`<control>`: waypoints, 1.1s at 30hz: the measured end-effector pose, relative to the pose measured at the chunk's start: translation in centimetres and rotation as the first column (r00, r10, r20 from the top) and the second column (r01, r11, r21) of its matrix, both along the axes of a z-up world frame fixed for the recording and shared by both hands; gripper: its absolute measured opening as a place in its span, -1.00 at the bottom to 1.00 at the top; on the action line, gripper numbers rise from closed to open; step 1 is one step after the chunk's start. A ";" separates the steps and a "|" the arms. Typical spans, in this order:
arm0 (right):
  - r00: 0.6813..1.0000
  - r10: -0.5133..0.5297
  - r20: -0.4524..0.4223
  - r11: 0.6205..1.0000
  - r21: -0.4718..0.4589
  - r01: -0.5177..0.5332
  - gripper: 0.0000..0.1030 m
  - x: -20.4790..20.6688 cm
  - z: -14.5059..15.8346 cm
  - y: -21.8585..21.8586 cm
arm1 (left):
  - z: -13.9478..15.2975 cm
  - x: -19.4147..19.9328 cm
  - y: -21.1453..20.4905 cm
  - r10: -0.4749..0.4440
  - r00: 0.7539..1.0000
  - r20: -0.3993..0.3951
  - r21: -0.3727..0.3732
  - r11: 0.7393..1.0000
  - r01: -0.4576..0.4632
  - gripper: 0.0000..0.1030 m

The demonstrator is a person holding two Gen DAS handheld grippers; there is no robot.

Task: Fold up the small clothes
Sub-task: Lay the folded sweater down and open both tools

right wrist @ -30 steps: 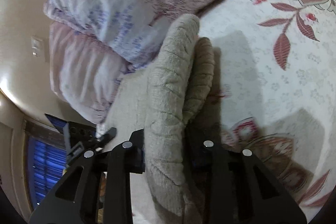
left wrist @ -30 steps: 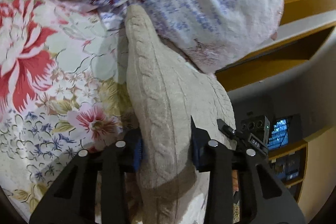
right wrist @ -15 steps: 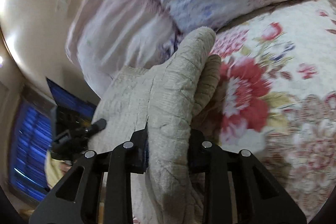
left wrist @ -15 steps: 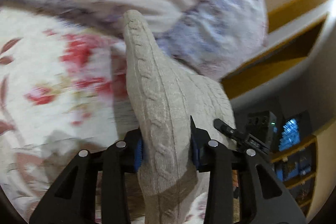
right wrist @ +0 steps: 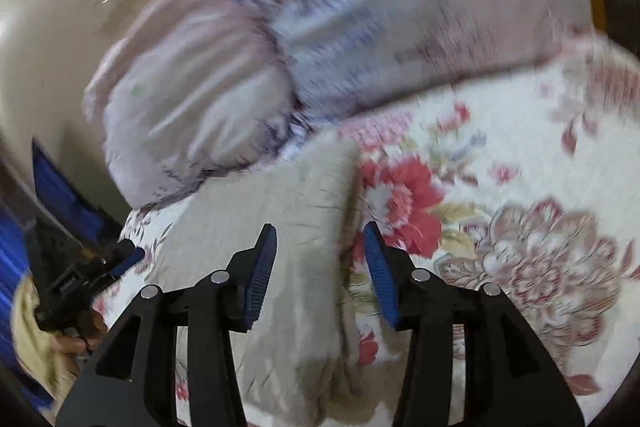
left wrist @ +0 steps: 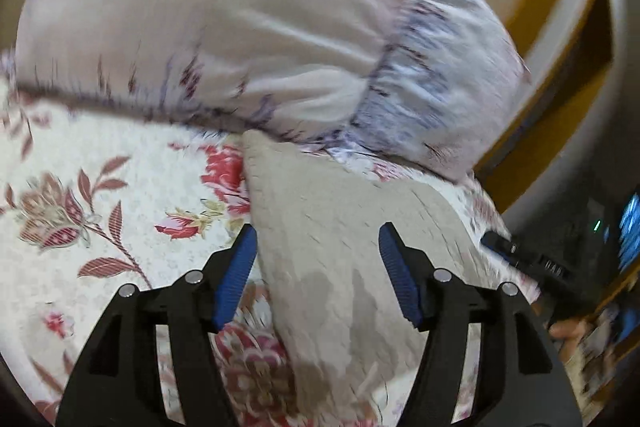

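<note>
A beige cable-knit garment [left wrist: 340, 247] lies flat on the floral bedspread [left wrist: 100, 187], its far edge near the pillows. My left gripper [left wrist: 318, 255] is open, its blue pads on either side of the garment's left edge, not gripping it. In the right wrist view the same garment [right wrist: 280, 227] lies flat, and my right gripper [right wrist: 320, 251] is open over its right edge. The right gripper also shows at the right edge of the left wrist view [left wrist: 520, 255]; the left gripper shows at the left of the right wrist view [right wrist: 92, 275].
Two pale patterned pillows [left wrist: 240, 27] are stacked just behind the garment; they also show in the right wrist view [right wrist: 320, 27]. A wooden headboard and shelf [left wrist: 560, 67] stand at the right. A screen glows blue at the far left [right wrist: 52, 187].
Both grippers have opened and let go of the garment. It was held up bunched between the jaws; now it lies spread flat on the bedspread.
</note>
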State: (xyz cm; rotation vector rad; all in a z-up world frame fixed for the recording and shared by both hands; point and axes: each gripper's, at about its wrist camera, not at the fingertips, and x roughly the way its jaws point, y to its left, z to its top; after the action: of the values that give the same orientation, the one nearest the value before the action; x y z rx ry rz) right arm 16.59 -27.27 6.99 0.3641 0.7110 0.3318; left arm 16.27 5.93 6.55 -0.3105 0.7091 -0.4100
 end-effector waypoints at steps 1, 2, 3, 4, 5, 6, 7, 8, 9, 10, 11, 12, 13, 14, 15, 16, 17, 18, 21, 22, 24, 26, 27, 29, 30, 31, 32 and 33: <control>1.000 0.021 0.020 0.999 -0.026 -0.020 -0.17 -0.6 0.2 0.7 | 0.1 -0.8 -0.5 -0.014 1.000 0.016 0.026 1.000 0.013 0.23; 0.998 0.047 0.037 0.997 -0.059 -0.045 -0.20 -1.3 0.3 1.6 | 0.1 -1.5 -1.4 -0.032 0.999 0.027 0.059 0.998 0.030 0.23; 0.997 0.060 0.042 0.995 -0.078 -0.057 -0.21 -1.7 0.3 2.2 | -0.1 -2.0 -1.9 -0.041 0.999 0.028 0.082 0.996 0.039 0.23; 0.996 0.074 0.045 0.993 -0.099 -0.069 -0.25 -2.1 0.1 2.6 | -0.4 -2.5 -2.8 -0.052 0.998 0.021 0.119 0.992 0.050 0.23; 0.995 0.087 0.045 0.990 -0.119 -0.081 -0.29 -2.5 -0.1 3.1 | -0.6 -2.6 -3.4 -0.060 0.998 0.018 0.138 0.989 0.057 0.23; 0.994 0.101 0.042 0.985 -0.142 -0.094 -0.30 -2.8 -0.3 3.6 | -1.0 -3.0 -3.9 -0.068 0.998 0.017 0.162 0.985 0.064 0.23; 0.993 0.112 0.037 0.981 -0.163 -0.104 -0.30 -3.0 -0.6 3.9 | -1.4 -3.2 -4.5 -0.069 0.997 0.017 0.199 0.978 0.065 0.23; 0.992 0.121 0.033 0.975 -0.189 -0.112 -0.31 -3.3 -1.0 4.1 | -1.7 -3.4 -4.9 -0.066 0.998 0.025 0.226 0.972 0.058 0.23; 0.991 0.127 0.031 0.971 -0.209 -0.117 -0.31 -3.8 -1.1 4.0 | -1.9 -3.6 -5.3 -0.066 0.997 0.035 0.249 0.967 0.055 0.23; 0.991 0.131 0.022 0.962 -0.246 -0.121 -0.31 -3.9 -1.6 4.3 | -2.0 -3.8 -5.4 -0.066 0.997 0.041 0.272 0.961 0.052 0.23; 0.991 0.131 0.009 0.953 -0.275 -0.124 -0.36 -4.0 -1.9 4.6 | -2.2 -3.8 -5.5 -0.061 0.997 0.044 0.297 0.954 0.045 0.23; 0.992 0.123 -0.027 0.937 -0.326 -0.125 -0.41 -3.7 -2.7 5.0 | -2.5 -3.7 -5.6 -0.056 0.998 0.041 0.315 0.948 0.040 0.23; 0.991 0.114 -0.068 0.919 -0.371 -0.131 -0.52 -3.3 -3.6 5.3 | -2.7 -3.4 -5.8 -0.050 0.998 0.034 0.336 0.941 0.035 0.23; 0.990 0.120 -0.076 0.909 -0.393 -0.140 -0.56 -3.3 -4.1 5.5 | -3.2 -3.0 -6.0 -0.039 0.999 0.014 0.362 0.932 0.032 0.23; 0.990 0.121 -0.071 0.904 -0.405 -0.140 -0.57 -3.4 -4.3 5.6 | -3.7 -2.7 -6.0 -0.032 0.999 -0.006 0.373 0.927 0.032 0.23; 0.990 0.118 -0.075 0.897 -0.419 -0.138 -0.57 -3.4 -4.3 5.8 | -4.3 -2.3 -5.9 -0.021 0.999 -0.032 0.379 0.925 0.032 0.25; 0.990 0.113 -0.079 0.893 -0.429 -0.136 -0.57 -3.4 -4.3 5.9 | -4.7 -2.2 -5.8 -0.019 0.998 -0.056 0.370 0.928 0.038 0.24; 0.991 0.108 -0.084 0.887 -0.441 -0.134 -0.57 -3.4 -4.4 6.1 | -5.1 -1.9 -5.5 -0.015 0.996 -0.084 0.352 0.935 0.044 0.24; 0.992 0.108 -0.073 0.859 -0.496 -0.130 -0.57 -3.8 -4.5 6.7 | -5.2 -1.7 -5.3 -0.012 0.995 -0.101 0.338 0.940 0.046 0.24; 0.992 0.103 -0.068 0.849 -0.514 -0.124 -0.57 -4.1 -4.5 6.9 | -5.1 -1.8 -5.5 -0.014 0.995 -0.096 0.349 0.936 0.047 0.24; 0.994 0.093 -0.061 0.842 -0.527 -0.111 -0.57 -4.8 -4.4 7.0 | -5.1 -2.2 -5.6 -0.014 0.995 -0.097 0.368 0.928 0.049 0.24; 0.995 0.088 -0.055 0.858 -0.504 -0.104 -0.57 -5.3 -4.1 6.5 | -5.0 -2.5 -5.3 -0.016 0.994 -0.106 0.360 0.932 0.053 0.24; 0.994 0.089 -0.059 0.862 -0.496 -0.107 -0.57 -5.5 -4.1 6.3 | -5.1 -2.6 -5.2 -0.017 0.994 -0.111 0.361 0.931 0.056 0.24; 0.993 0.094 -0.073 0.864 -0.489 -0.118 -0.57 -5.5 -4.2 5.9 | -5.4 -2.8 -5.0 -0.018 0.993 -0.118 0.372 0.926 0.061 0.24; 0.992 0.095 -0.078 0.861 -0.495 -0.121 -0.57 -5.6 -4.3 5.9 | -5.5 -2.9 -5.0 -0.019 0.993 -0.117 0.374 0.926 0.062 0.24; 0.993 0.093 -0.075 0.852 -0.509 -0.119 -0.57 -5.6 -4.3 6.2 | -5.6 -2.9 -5.0 -0.019 0.993 -0.117 0.375 0.925 0.062 0.24; 0.993 0.094 -0.068 0.841 -0.528 -0.116 -0.57 -5.6 -4.4 6.5 | -5.6 -2.9 -5.1 -0.019 0.993 -0.114 0.380 0.923 0.061 0.24; 0.994 0.094 -0.061 0.834 -0.541 -0.112 -0.57 -5.6 -4.5 6.8 | -5.5 -2.9 -5.2 -0.019 0.994 -0.110 0.387 0.920 0.060 0.25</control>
State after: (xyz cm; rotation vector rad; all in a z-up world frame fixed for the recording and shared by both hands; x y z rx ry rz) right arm 10.99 -20.51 2.54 -0.2154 0.8249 0.2114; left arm 13.38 0.73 1.07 0.0616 0.8822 -0.2831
